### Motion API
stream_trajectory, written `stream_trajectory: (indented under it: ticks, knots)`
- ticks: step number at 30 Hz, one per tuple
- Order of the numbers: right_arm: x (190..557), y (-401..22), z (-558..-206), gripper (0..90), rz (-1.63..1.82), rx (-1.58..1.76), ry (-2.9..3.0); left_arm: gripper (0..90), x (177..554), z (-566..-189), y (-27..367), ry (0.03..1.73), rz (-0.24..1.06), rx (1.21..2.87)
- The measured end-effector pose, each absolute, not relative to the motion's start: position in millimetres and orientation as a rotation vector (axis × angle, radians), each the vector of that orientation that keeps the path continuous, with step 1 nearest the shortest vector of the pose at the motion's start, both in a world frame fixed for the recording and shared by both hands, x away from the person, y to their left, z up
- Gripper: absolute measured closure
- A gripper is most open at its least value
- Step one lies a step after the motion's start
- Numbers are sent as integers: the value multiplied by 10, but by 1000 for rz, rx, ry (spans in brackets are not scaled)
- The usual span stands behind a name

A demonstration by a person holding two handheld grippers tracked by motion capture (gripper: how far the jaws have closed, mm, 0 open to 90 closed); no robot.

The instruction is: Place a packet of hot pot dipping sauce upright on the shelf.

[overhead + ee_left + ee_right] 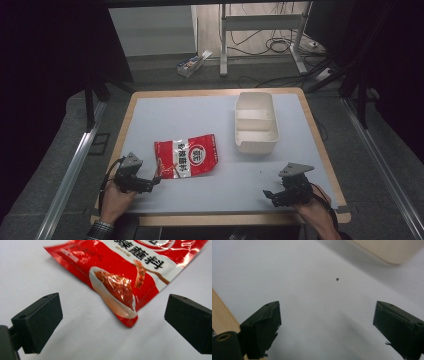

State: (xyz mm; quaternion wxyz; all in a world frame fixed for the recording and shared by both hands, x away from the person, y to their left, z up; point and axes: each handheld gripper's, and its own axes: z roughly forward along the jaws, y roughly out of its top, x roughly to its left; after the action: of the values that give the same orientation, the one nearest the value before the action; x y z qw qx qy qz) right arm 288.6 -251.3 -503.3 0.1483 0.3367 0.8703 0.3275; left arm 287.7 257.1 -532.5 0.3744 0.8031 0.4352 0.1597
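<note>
Left gripper [112, 315]: your jaws stand wide apart with nothing between the pads, and the near corner of the red sauce packet [117, 272] sits just ahead of the gap, not touched.
Right gripper [327, 327]: spread wide too and empty, low over bare table [312, 297], a corner of the white bin [392, 250] far ahead.
Packet position: it lies flat near the table's middle, just beside your left gripper [145, 184] and well apart from the right gripper [280, 196].
Packet axis: long side runs across the table, tilted slightly, right end a touch farther from you; print faces up.
Bin: white bin [256, 122] stands at the far right, looking empty.
Progress: I'd say nothing's done yet — the grab, carry and drop into the bin are all ahead of you.
</note>
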Motion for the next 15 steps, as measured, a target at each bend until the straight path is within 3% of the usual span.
stream_trajectory:
  ticks: [15]
  knots:
    - [2916, -2510, -5087, 54, 917, 975, 2510, 69, 2929, -5331, 2496, 1147, 396, 2095]
